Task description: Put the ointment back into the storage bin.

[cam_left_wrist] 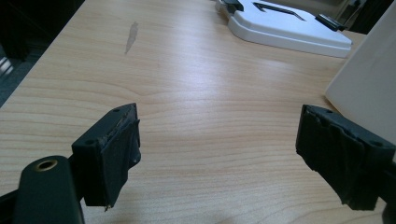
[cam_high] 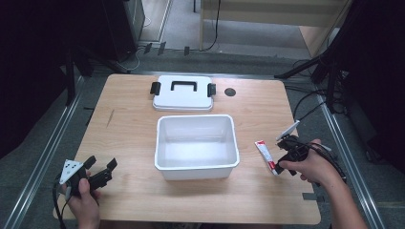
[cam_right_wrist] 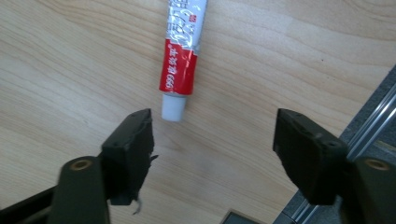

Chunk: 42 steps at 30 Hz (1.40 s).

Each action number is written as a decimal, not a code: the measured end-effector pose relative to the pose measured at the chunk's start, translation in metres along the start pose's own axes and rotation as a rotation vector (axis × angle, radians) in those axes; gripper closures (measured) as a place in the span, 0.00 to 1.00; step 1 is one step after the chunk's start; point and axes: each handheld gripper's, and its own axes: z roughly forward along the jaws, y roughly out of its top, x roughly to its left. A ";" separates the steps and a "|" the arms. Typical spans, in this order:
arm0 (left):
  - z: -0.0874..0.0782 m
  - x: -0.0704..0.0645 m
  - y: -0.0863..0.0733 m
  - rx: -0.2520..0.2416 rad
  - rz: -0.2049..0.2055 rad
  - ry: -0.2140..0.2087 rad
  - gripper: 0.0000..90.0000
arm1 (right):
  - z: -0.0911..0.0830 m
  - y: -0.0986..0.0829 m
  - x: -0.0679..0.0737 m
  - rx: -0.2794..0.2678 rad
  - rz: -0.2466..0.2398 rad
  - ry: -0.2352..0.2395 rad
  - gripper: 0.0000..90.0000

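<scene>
Work in hand: the right gripper [cam_right_wrist: 212, 154] hangs over a small red-and-white tube [cam_right_wrist: 182, 51]; picking it up looks like the step at hand.
Tube location: flat on the table [cam_high: 124, 138], near its right edge, just right of the white bin [cam_high: 197, 143] and apart from it; white cap toward the person.
Right gripper state: jaws spread wide, empty, cap end just ahead of the left jaw.
Left gripper [cam_left_wrist: 219, 154] state: jaws spread wide, holding nothing, low over bare wood at the near left corner, well apart from the tube.
Handling, weight: judged very light.
Handling, stiffness: body likely soft and collapsible; a hard squeeze may dent it or push contents toward the cap.
Handling, surface: glossy print, probably slippery.
Grip point: across the red band close to the cap, where the tube is likely firmest.
Count, tubes: one.
Count, bins: one, open and empty.
Count, lids: one lid [cam_high: 183, 93] with black handle and two latches, lying behind the bin.
Count, grippers: two.
</scene>
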 end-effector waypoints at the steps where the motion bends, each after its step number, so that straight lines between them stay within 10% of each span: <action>1: 0.000 0.000 0.000 0.000 0.000 0.000 0.16 | 0.000 0.000 0.000 0.000 0.000 0.000 0.35; 10: 0.001 0.000 0.000 0.004 0.004 -0.003 0.16 | 0.002 0.015 0.004 0.021 -0.005 0.061 0.46; 42: 0.001 0.000 0.001 0.011 -0.001 -0.012 0.16 | 0.028 0.041 0.009 0.009 0.066 0.052 0.72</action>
